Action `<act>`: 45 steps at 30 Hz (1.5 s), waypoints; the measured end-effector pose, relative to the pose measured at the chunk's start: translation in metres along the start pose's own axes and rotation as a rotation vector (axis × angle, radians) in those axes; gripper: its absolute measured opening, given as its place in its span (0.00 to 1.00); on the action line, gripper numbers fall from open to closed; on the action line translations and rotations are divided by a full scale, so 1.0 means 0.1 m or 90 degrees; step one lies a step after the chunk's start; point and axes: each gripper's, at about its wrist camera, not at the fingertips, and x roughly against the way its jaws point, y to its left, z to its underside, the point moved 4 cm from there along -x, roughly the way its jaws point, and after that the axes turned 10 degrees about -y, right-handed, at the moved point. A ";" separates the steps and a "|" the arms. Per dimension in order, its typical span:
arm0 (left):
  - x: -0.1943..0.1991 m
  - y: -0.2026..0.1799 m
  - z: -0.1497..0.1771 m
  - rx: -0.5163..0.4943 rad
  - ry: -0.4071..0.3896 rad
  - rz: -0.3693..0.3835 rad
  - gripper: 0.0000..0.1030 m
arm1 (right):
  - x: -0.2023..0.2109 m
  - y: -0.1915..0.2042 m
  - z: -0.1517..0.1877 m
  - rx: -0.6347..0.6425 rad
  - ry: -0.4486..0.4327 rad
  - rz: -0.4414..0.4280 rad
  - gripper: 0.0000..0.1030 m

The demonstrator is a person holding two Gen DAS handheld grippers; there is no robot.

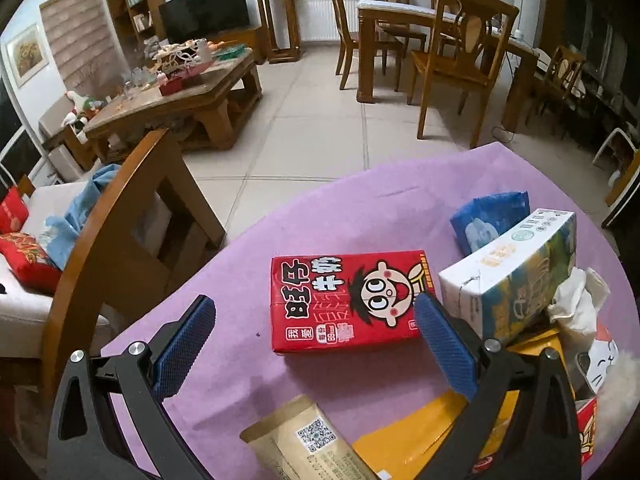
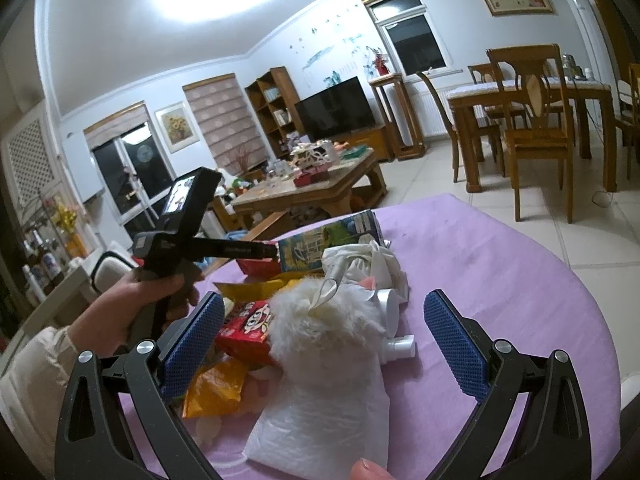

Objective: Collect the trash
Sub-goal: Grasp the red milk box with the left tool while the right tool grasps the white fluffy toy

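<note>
Trash, assorted, heaped on a round table under a lilac tablecloth [image 1: 312, 208]; it fills the lower centre and lower right of the left wrist view and the lower centre of the right wrist view.

Item 1: red milk carton [image 1: 348, 300], lying flat, printed face up with a cartoon face and white characters. It lies centre frame in the left wrist view, apart from the heap, so it looks the easiest piece to take first.

Item 2: white and green drink carton [image 1: 516, 276], tipped on its side to the right of the red carton, leaning on the pile.

Item 3: blue plastic packet [image 1: 488, 220], crumpled, behind the cartons at centre right.

Item 4: kraft paper pouch [image 1: 296, 440] with a QR code, bottom centre, beside a yellow wrapper [image 1: 404, 440].

Item 5: white fluffy item [image 2: 324, 320] on a white plastic bag [image 2: 328, 412], centre of the right wrist view, with crumpled white tissue [image 2: 368, 260] and a small white spray bottle [image 2: 396, 348] to its right. A second red carton [image 2: 248, 328] and an orange wrapper [image 2: 216, 388] lie at its left.

Left gripper [image 1: 316, 328]: jaws spread wide, nothing between them, angled down with the red milk carton just ahead, probably lined up to take it. The person's hand [image 2: 132, 304] holds its handle at middle left of the right wrist view.

Right gripper [image 2: 324, 344]: jaws spread wide, empty, straddling the fluffy item from above, likely waiting its turn.
</note>
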 end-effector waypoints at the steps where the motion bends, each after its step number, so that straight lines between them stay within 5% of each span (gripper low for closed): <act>1: 0.00 -0.04 -0.01 -0.011 -0.002 -0.002 0.96 | 0.00 0.01 0.00 0.001 0.000 0.000 0.95; 11: 0.02 -0.28 -0.09 -0.077 -0.023 -0.016 0.95 | -0.02 -0.04 0.00 -0.005 -0.001 0.002 0.95; 18: 0.01 -0.29 -0.05 -0.066 -0.013 0.030 0.95 | -0.03 -0.04 0.00 -0.003 0.000 0.001 0.95; 21: -0.06 -0.38 -0.03 -0.107 -0.002 0.006 0.95 | -0.04 -0.03 0.00 -0.001 0.002 0.000 0.95; 28: -0.22 -0.12 -0.10 0.022 0.030 0.075 0.90 | -0.07 -0.04 0.02 -0.015 0.007 -0.001 0.95; 34: -0.18 0.00 -0.03 0.032 0.042 0.069 0.88 | -0.10 -0.10 0.03 -0.032 0.015 -0.005 0.95; 45: 1.10 0.21 0.27 0.139 -0.151 0.175 0.88 | -0.25 -0.21 0.06 -0.068 0.048 -0.032 0.93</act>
